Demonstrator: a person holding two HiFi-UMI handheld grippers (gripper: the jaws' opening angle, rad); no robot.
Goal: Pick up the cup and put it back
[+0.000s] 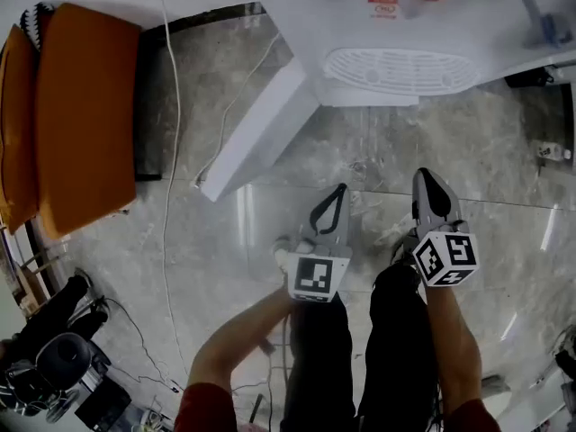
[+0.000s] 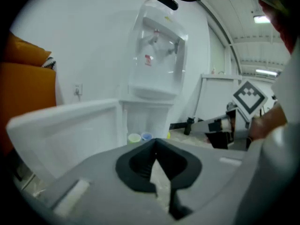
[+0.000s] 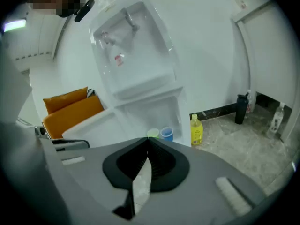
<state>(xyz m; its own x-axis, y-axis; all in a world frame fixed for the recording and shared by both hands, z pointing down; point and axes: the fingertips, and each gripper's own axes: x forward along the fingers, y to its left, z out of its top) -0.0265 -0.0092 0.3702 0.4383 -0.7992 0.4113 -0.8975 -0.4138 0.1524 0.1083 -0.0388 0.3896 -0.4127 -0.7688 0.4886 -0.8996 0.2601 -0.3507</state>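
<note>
Head view: left gripper (image 1: 338, 194) and right gripper (image 1: 427, 181) are held side by side over the floor, facing the water dispenser (image 1: 396, 70). No cup shows here.

Left gripper view: fingers pressed together, empty. A green cup (image 2: 134, 138) and a blue cup (image 2: 146, 136) sit in the dispenser's lower recess.

Right gripper view: fingers together, empty. Yellow bottle (image 3: 196, 130) stands beside the recess.

Judgement: no grasp has begun, and the recess calls for a low reach.

The head view is dim and grey, with pale streaks of glare on the glossy floor (image 1: 216, 268). Both gripper views bend strongly and go black at the corners. Ceiling strip lights (image 2: 262, 18) shine in the left gripper view, where the white water dispenser (image 2: 157, 55) is washed out and smeared. The tongs of the left gripper (image 2: 154, 140) look soft near the lens.
</note>
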